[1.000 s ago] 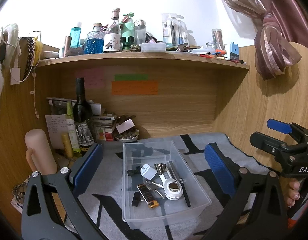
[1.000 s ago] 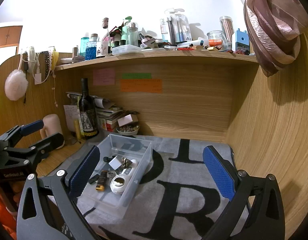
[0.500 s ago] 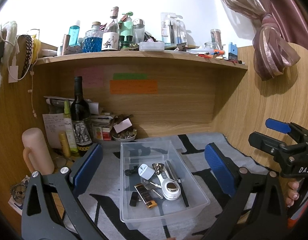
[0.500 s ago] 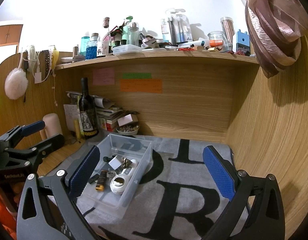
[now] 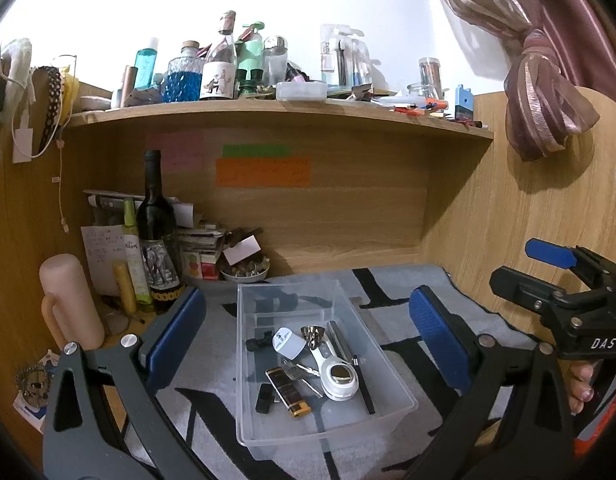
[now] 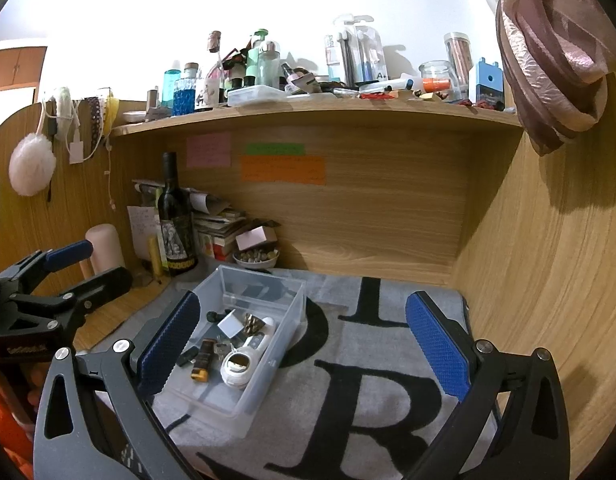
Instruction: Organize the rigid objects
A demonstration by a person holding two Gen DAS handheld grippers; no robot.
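Both my hand-held grippers, left [image 5: 308, 328] and right [image 6: 304, 332], hang released above the clear bin [image 5: 392, 390] on the worktop; small rigid items [image 5: 340, 374] lie inside. Gathered or awaiting sorting, either fits.

Both wrist views are sharp at centre and bent by strong fisheye curvature: the shelf [image 5: 280, 108] bows into an arc, and black vignette fills the corners. The white wall [image 5: 308, 0] above the shelf is overexposed, almost without detail, while the recess beneath it sits in moderate shade. Light falls from above and in front. The tied curtain [image 6: 556, 52] casts a soft dark shadow on the wooden side panel [image 6: 548, 264]. The clear plastic bin [image 5: 404, 398] shows faint reflections on its walls. Motion blur is not apparent; colours look warm.
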